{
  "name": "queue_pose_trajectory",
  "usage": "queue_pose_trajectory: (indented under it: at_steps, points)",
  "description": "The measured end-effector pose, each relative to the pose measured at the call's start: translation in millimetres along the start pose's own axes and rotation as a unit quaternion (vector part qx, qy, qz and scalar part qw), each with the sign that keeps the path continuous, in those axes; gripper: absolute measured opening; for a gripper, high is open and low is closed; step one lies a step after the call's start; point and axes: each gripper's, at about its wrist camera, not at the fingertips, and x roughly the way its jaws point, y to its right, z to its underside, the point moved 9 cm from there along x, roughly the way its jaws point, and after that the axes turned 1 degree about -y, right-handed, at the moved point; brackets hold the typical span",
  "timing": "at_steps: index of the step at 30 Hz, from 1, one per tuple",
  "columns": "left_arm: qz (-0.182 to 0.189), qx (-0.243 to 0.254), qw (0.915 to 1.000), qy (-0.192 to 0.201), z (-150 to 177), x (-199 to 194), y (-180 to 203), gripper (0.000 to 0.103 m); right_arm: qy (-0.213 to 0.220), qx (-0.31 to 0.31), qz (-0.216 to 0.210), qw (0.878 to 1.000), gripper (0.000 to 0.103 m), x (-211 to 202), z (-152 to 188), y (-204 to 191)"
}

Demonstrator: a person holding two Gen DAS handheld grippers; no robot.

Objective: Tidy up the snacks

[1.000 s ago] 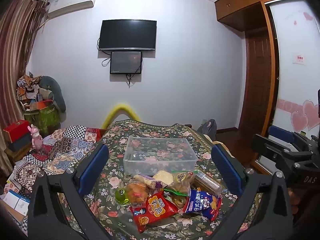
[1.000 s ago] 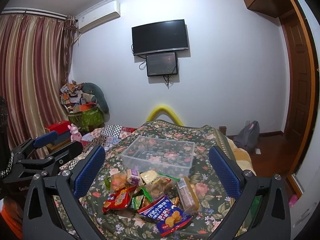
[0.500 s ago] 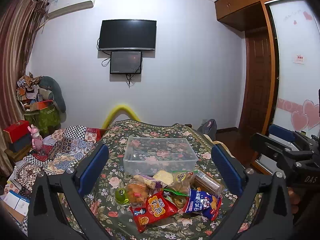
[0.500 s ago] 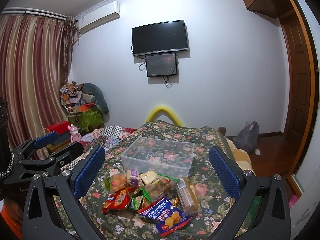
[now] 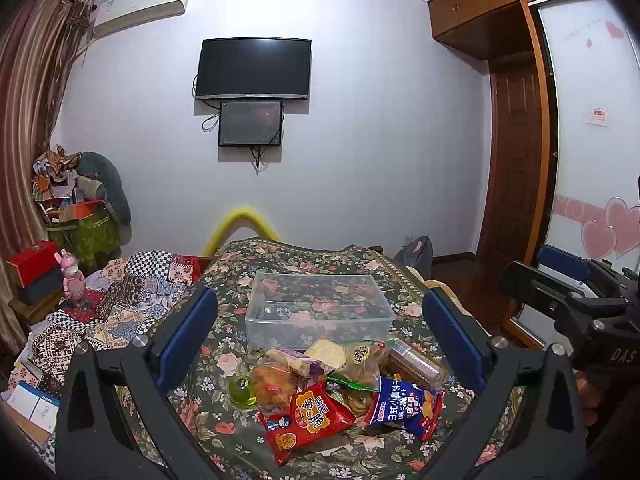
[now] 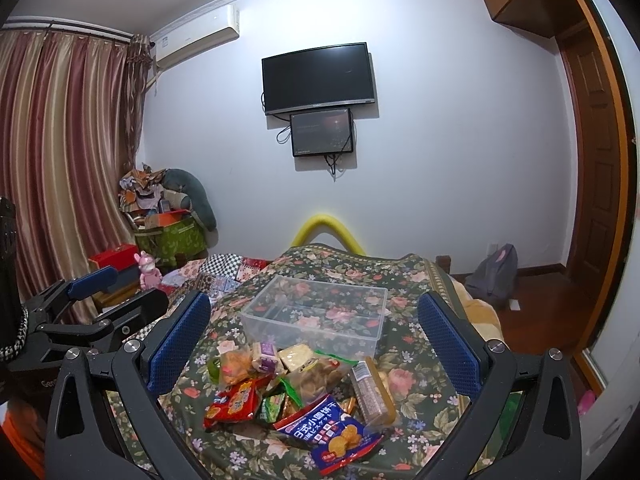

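Left gripper (image 5: 320,332): fingers spread wide, nothing between them, hovering above the near edge of the table (image 5: 224,264) and looking down over the snack heap.
Right gripper (image 6: 314,334): also wide open and empty, held level with its partner on the right side.
Snack pile (image 5: 332,396): heaped near the front edge of the flowered tablecloth, just ahead of and below both grippers, none of it held.
Clear bin (image 5: 320,312): sits behind the pile, toward the middle of the table, long side running left to right; I see through it to the cloth, so it looks empty.
Red packet (image 5: 310,420): front of the heap, left of centre, lying flat and tilted; the left gripper seems the closer one.
Blue biscuit bag (image 6: 332,436): nearest the front edge on the right, flat, long axis slanting away to the left; my call is the right gripper has the shorter reach.
Tube of crackers (image 6: 370,392): right flank of the pile, long axis pointing roughly toward the bin.
Green jelly cup (image 5: 241,390): left fringe of the heap.
Key relation: every snack lies between the grippers and the bin, so a pick means dropping forward and down, then carrying straight on to the bin.
Progress: sorting has not begun, by my reading.
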Motion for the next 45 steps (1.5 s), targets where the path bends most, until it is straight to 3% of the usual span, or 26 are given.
queue_pose_trajectory:
  at_steps: [8, 12, 16, 25, 36, 45]
  points:
    - [0.007, 0.002, 1.0000, -0.001, 1.3, 3.3, -0.7, 0.103, -0.010, 0.012, -0.002, 1.000, 0.103, 7.4, 6.8, 4.2]
    - [0.011, 0.002, 0.9999, -0.012, 6.6, 11.4, -1.2, 0.096, -0.018, 0.017, -0.004, 1.000, 0.103, 12.2, 14.5, 7.1]
    - [0.021, -0.004, 0.9989, -0.041, 19.1, 26.1, -4.7, 0.083, -0.033, 0.014, -0.008, 0.999, 0.097, 20.1, 24.9, 9.6]
    - [0.017, -0.003, 0.9904, -0.137, 76.8, 72.0, -25.4, 0.072, -0.111, 0.016, -0.005, 0.994, 0.077, 54.8, 71.1, 31.8]
    - [-0.011, -0.024, 0.9744, -0.223, 131.8, 137.9, -67.9, 0.072, -0.205, 0.035, -0.002, 0.978, 0.067, 99.3, 121.9, 60.1]
    - [-0.019, -0.030, 0.9650, -0.260, 159.7, 179.1, -81.2, 0.072, -0.254, 0.045, -0.028, 0.966, 0.057, 130.5, 148.8, 64.5]
